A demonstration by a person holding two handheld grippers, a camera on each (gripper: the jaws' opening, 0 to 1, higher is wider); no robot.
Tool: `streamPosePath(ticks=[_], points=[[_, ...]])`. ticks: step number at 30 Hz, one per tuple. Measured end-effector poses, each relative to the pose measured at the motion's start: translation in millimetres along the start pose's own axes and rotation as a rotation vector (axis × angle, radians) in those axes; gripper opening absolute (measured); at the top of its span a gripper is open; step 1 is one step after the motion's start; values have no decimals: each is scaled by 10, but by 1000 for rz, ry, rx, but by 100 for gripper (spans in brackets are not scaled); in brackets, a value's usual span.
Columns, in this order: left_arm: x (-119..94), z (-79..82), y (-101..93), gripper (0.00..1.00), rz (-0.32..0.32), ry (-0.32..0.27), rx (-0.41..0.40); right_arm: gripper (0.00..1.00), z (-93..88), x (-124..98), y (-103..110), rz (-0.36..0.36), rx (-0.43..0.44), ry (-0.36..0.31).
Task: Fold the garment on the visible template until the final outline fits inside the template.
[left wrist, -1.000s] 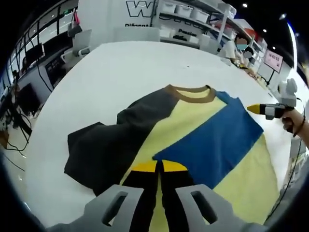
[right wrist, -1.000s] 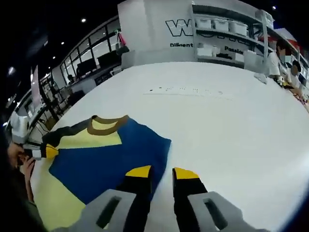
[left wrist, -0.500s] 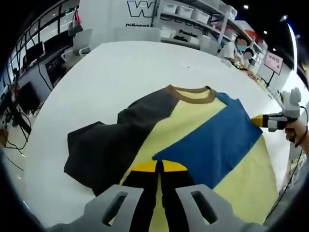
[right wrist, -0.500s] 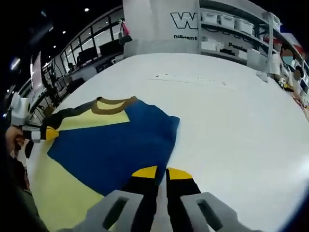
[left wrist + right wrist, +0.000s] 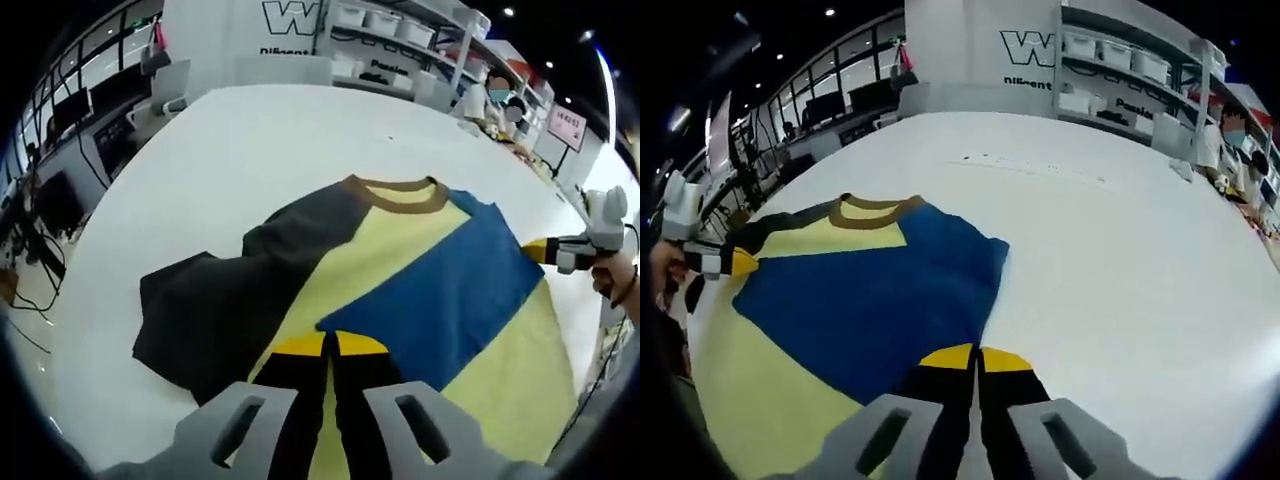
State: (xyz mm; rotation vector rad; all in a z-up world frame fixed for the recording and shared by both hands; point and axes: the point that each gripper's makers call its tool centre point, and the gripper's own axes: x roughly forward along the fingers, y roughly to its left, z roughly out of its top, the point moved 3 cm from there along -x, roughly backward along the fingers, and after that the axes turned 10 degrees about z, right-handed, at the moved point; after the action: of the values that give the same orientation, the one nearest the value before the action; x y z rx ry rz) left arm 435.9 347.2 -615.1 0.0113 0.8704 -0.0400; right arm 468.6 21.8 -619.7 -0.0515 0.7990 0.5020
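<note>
Both hand-held grippers, left (image 5: 325, 345) & right (image 5: 975, 357), pinched on shirt (image 5: 400, 290) edges

Matt cloth garment (image 5: 400, 290) — smooth white table (image 5: 230, 160).

Both grippers were pinched closed, the left gripper (image 5: 330, 345) low with yellow tips together, the right gripper (image 5: 978, 357) likewise (a hand (image 5: 612, 275) gripped it at the side).
</note>
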Motion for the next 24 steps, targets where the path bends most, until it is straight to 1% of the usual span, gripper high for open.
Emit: streamPosePath(ticks=[3,5,6,7,8,9,10,11,12,13,14,16,17,24], points=[[0,-1,-9,0,0,2,1,0,2,-11,-20,-2,-18,11],[-1,0,-29,0,1,0,16,0,0,-22,-47,-10,-35,22],[-1,-1,-39,0,0,1,16,0,0,-24,-54,-10,-31,23],[-3,0,-43,0,5,1,22,0,-24,-57,-140,-61,-35,42],[-3,1,-44,0,6,2,26,0,-47,-86,-228,-93,-81,75],[-1,3,-42,0,7,4,30,0,-53,-98,-274,-95,-82,70],[-1,3,-41,0,7,5,33,0,-36,-110,-270,-61,6,21],[-1,3,-41,0,4,6,34,0,-34,-135,-272,-35,61,4],[0,3,-40,0,4,6,34,0,-34,-141,-273,-30,75,0],[2,4,-37,0,-2,7,27,0,-37,-175,-289,-22,122,-13],[3,5,-35,0,-3,9,24,0,-22,-185,-282,-15,133,-30],[5,8,-35,0,-5,14,22,0,10,-217,-237,-1,183,-67],[4,7,-38,0,-4,17,23,0,9,-236,-228,8,181,-61],[5,4,-39,0,1,14,26,1,108,-263,-119,29,156,-82]])
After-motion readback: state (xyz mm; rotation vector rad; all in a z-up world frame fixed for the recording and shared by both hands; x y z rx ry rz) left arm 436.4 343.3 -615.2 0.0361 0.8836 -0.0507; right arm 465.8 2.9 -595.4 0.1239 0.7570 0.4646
